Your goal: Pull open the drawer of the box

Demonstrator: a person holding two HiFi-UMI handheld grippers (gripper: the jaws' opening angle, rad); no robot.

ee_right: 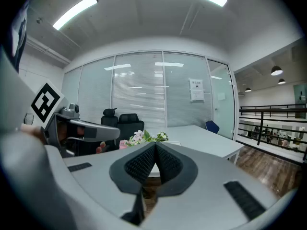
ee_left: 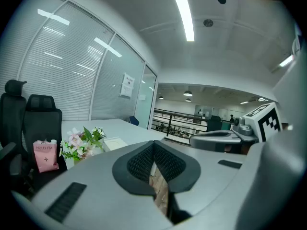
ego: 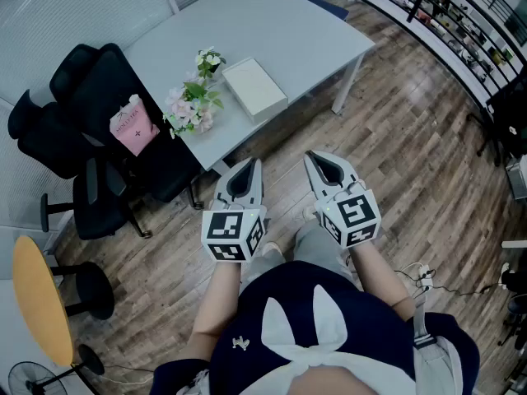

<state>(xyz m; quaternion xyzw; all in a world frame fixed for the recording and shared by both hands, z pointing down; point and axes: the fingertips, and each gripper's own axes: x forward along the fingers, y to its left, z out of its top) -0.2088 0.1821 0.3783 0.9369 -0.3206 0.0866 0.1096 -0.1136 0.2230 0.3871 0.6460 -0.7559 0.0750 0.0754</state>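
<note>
A flat white box [ego: 254, 89] lies on the grey table [ego: 280, 31], near its front edge; its drawer looks closed. The same box [ee_left: 115, 143] shows small in the left gripper view, behind the flowers. My left gripper [ego: 247, 167] is held over the floor short of the table, jaws shut with nothing between them. My right gripper [ego: 319, 162] is beside it, also shut and empty. In their own views the left gripper [ee_left: 153, 145] and right gripper [ee_right: 156, 147] have their pads pressed together. Both are well apart from the box.
Pink and white flowers [ego: 191, 105] stand left of the box, more flowers [ego: 209, 60] behind. A black office chair [ego: 107, 130] with a pink bag [ego: 134, 127] stands at the table's left. A yellow round table [ego: 39, 303] is at lower left. Shelving [ego: 445, 15] runs along the far right.
</note>
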